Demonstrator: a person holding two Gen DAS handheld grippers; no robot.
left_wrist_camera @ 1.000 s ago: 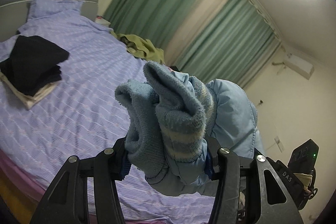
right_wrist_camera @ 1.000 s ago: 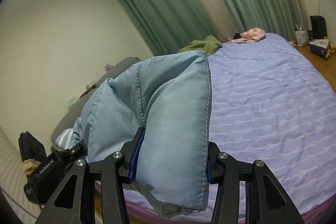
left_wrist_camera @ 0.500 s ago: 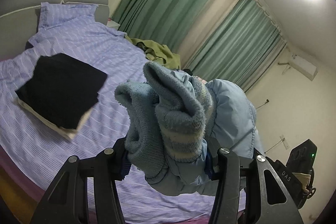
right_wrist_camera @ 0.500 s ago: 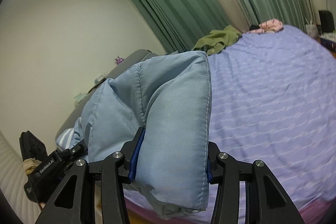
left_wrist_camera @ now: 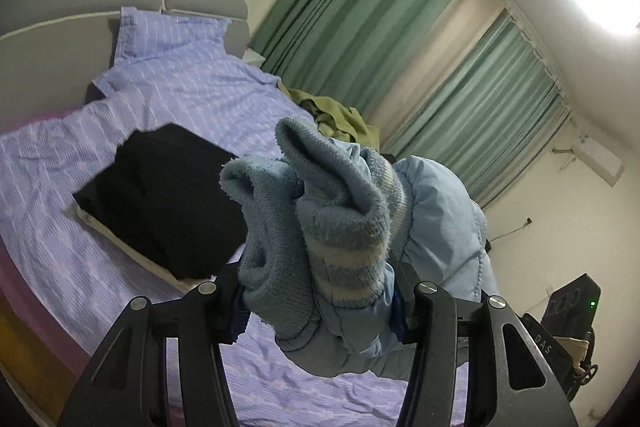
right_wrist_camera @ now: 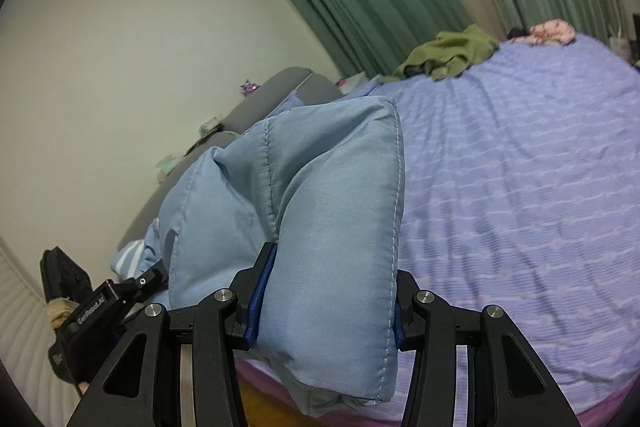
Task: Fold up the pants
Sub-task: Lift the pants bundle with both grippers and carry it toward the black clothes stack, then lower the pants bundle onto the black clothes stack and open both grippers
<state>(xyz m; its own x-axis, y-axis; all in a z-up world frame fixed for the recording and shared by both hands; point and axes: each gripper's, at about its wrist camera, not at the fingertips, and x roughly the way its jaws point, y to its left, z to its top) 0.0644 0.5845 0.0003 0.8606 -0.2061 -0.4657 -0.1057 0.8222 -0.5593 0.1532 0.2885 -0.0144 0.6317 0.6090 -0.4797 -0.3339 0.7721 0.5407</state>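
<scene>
Left tongs (left_wrist_camera: 320,291), right tongs (right_wrist_camera: 324,301) clamp pants (right_wrist_camera: 320,211) between pads.

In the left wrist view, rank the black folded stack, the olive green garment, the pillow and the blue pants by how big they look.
1. blue pants, clamped in the left gripper; nearness to the lens inflates them.
2. black folded stack.
3. pillow.
4. olive green garment; it lies farther off, so its true size is unsure.

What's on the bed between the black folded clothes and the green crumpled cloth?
Only bare lilac striped bedsheet lies between the black folded stack and the olive-green crumpled garment, as the left wrist view shows.
</scene>
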